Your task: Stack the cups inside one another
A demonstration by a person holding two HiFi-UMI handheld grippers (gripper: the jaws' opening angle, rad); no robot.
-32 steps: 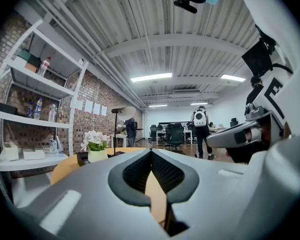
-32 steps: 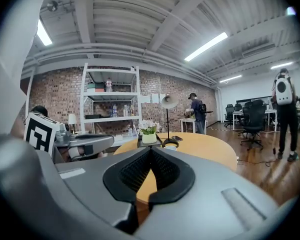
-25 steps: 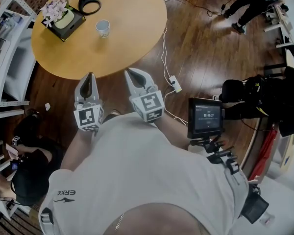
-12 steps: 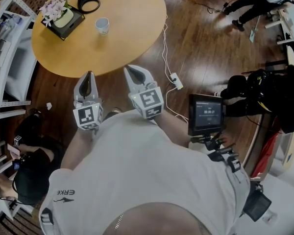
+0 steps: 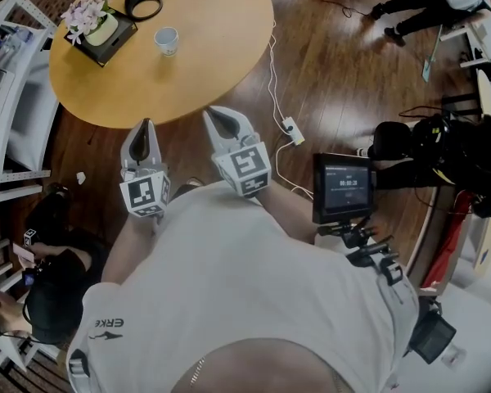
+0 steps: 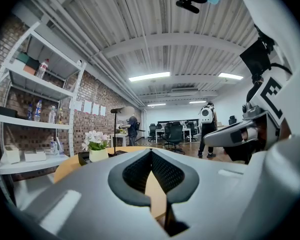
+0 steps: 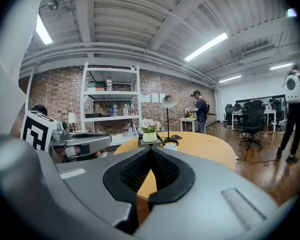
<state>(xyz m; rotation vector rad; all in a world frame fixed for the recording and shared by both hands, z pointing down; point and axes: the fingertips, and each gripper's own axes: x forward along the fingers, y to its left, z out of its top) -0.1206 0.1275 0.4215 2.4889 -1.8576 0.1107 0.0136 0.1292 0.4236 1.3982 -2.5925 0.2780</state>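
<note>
At the far left stands white shelving point(image 5: 8, 72), and beside it the round table point(image 5: 213, 47) carries potted flowers point(image 5: 94, 24) on a black tray point(image 5: 106, 46), a lamp base point(image 5: 141, 5) and, just right of the tray, a single white cup point(image 5: 166, 40). No second cup shows anywhere, and whether this one is already several nested together is too small to tell. Well short of it, at the table's near edge, the left gripper point(image 5: 146, 128) is held level with its jaws pressed together on nothing. The right gripper point(image 5: 215, 118) hangs close alongside, tipped slightly down toward the tabletop, its jaws likewise closed and empty, and its own view looks straight over them at the cup point(image 7: 170, 145). Both seem parked near the body in a resting pose, so no stacking appears under way. Further right a power strip point(image 5: 292, 128) lies on the wooden floor, and a monitor point(image 5: 341, 188) on its stand faces the person, probably for following the recording.
</note>
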